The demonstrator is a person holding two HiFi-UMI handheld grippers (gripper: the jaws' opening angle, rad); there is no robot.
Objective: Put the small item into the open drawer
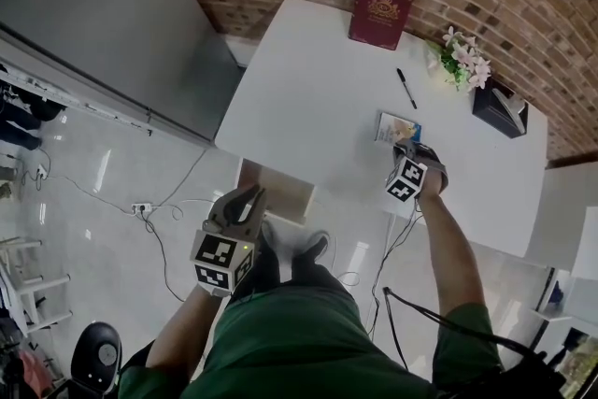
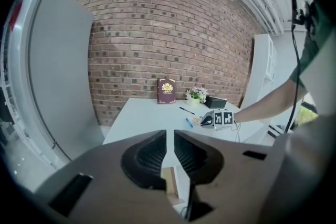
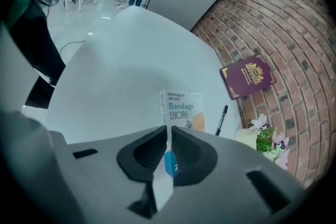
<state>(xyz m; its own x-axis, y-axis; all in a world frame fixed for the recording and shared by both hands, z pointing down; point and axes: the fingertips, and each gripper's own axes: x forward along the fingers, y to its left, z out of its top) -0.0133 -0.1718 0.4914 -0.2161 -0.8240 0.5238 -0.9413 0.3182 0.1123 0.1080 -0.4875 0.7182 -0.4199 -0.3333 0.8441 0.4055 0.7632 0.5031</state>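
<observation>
A small white-and-blue bandage box (image 3: 182, 110) lies near the front of the white table (image 1: 308, 89). My right gripper (image 3: 168, 131) is shut on its near edge, the pads pressing both sides of the thin box. The head view has the box (image 1: 397, 127) just beyond that gripper (image 1: 408, 149). Below the table's front edge the drawer (image 1: 247, 178) stands pulled out, its wooden inside showing. Over the drawer's near left corner hovers my left gripper (image 1: 250, 198), its jaws together and holding nothing. In the left gripper view those jaws (image 2: 169, 136) meet, with a slice of drawer (image 2: 169, 183) below them.
A maroon book (image 1: 380, 10) stands against the brick wall. A black pen (image 1: 406, 89), a small flower pot (image 1: 462, 61) and a black box (image 1: 500, 107) lie behind the bandage box. A power strip (image 1: 142, 208) and cables lie on the floor at left, below a grey panel (image 1: 103, 14).
</observation>
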